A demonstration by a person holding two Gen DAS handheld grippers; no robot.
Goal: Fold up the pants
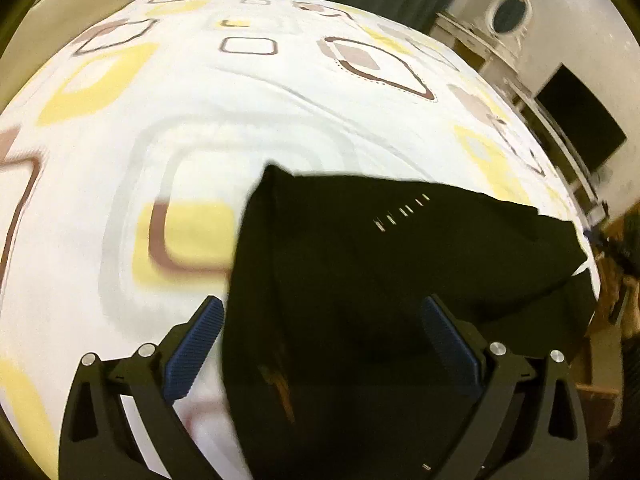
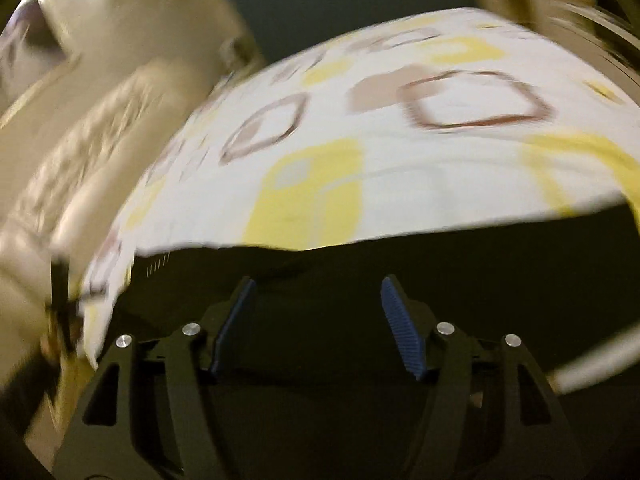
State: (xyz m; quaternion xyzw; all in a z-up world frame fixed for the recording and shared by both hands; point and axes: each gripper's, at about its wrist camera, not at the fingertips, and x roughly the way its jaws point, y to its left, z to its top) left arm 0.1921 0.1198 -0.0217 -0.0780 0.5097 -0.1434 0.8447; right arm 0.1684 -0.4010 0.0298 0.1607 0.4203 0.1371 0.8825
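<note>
Item 1, nearest: left gripper (image 1: 322, 314), black two-finger frame with blue ribbed pads (image 1: 192, 354). Jaws spread wide; nothing pinched. The black cloth lies between and below the fingers; contact cannot be told.

Item 2: right gripper (image 2: 316, 292), same build, blue ribbed pads (image 2: 402, 328). Jaws likewise spread, empty, poised over dark cloth. The view is motion-blurred.

Item 3: black fabric pants (image 1: 400, 248), one piece, lying on the bed toward its near right part in the left wrist view. A short row of pale stitch marks (image 1: 402, 212) shows on the upper face. One corner points away toward the bed's middle; a layered edge at the right suggests at least one fold over itself. In the right wrist view the same dark cloth (image 2: 400, 240) fills the lower frame.

Item 4: white bedsheet printed with yellow and brown rounded squares (image 1: 200, 120), lightly rippled, bearing the pants.

Item 5, farthest: dark flat screen (image 1: 580, 120) and oval mirror (image 1: 510, 10) against the right wall; beige cushioned headboard (image 2: 100, 120) at the left.

Progress, judged: partly folded, compact but uneven; a further fold and squaring likely remain.

Containers: none visible.
</note>
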